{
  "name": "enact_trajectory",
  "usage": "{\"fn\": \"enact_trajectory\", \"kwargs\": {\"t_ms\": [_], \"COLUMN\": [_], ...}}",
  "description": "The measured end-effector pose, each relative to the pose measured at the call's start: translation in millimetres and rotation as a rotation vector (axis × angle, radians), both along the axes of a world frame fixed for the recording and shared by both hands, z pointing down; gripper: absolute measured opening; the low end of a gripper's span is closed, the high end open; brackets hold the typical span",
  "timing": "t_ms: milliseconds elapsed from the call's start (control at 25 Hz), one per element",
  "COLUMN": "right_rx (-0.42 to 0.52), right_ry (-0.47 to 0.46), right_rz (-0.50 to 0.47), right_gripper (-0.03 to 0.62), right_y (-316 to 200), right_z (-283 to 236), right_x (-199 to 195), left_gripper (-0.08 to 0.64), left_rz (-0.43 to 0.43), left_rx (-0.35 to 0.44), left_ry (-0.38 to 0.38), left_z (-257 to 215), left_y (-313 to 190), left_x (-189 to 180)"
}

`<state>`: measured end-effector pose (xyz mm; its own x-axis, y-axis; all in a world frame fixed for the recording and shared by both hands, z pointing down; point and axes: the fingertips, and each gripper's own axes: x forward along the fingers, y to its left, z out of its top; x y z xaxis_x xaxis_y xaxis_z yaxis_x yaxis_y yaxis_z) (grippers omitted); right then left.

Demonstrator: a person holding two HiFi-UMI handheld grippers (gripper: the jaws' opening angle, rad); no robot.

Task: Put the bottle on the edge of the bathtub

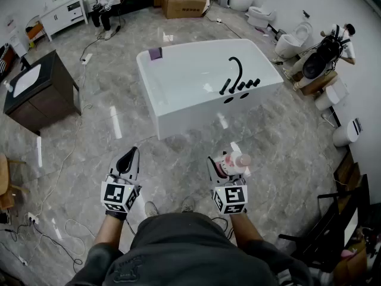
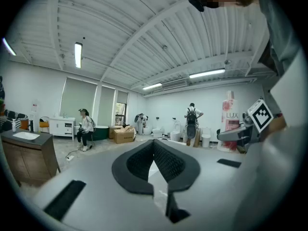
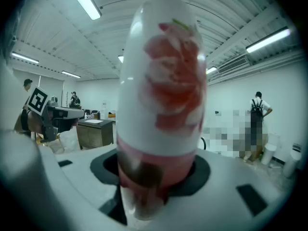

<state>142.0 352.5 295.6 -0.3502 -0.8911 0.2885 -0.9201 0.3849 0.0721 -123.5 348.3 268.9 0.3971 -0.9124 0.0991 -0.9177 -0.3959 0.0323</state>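
Right gripper (image 1: 228, 167) is clamped on the bottle (image 1: 234, 162), jaws spread fairly wide around its pink-and-white body, low at five o'clock in the head view. From the right gripper view the bottle (image 3: 163, 95) swallows the middle of the frame: blurred, label unreadable, its lower end sunk between the dark pads (image 3: 199, 170) and covering most of them. Left gripper (image 1: 127, 161) sits at seven o'clock, jaws pinched together with nothing in them; its own view shows the tips meeting (image 2: 155, 160). The bathtub (image 1: 178, 109) stands at twelve o'clock, well apart from the bottle. A small purple thing (image 1: 155, 53) sits on its eleven o'clock corner, too small to identify. The black faucet (image 1: 237, 70) curves at two o'clock.
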Motion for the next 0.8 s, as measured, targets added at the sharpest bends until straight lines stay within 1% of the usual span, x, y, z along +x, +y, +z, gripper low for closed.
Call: {"fn": "enact_trajectory", "kwargs": {"t_ms": [120,520,800], "right_rx": [-0.002,-0.010,-0.019], "right_ry": [0.002,0.002,0.003], "right_rz": [-0.001,-0.010,-0.050], "right_gripper": [0.225,0.225,0.225], "right_y": [1.9,0.6,-15.1], "right_z": [-0.3,6.2,15.1], "right_x": [2.3,12.4,26.1], "left_gripper": [0.002,0.002,0.002], "left_rz": [-0.006,-0.009,-0.040], "left_rx": [-0.010,-0.014,-0.012], "left_ry": [0.008,-0.003,-0.012], "left_z": [0.2,2.7,4.5], "left_y": [1.5,-0.1,-12.7], "left_x": [1.4,13.7,30.4]}}
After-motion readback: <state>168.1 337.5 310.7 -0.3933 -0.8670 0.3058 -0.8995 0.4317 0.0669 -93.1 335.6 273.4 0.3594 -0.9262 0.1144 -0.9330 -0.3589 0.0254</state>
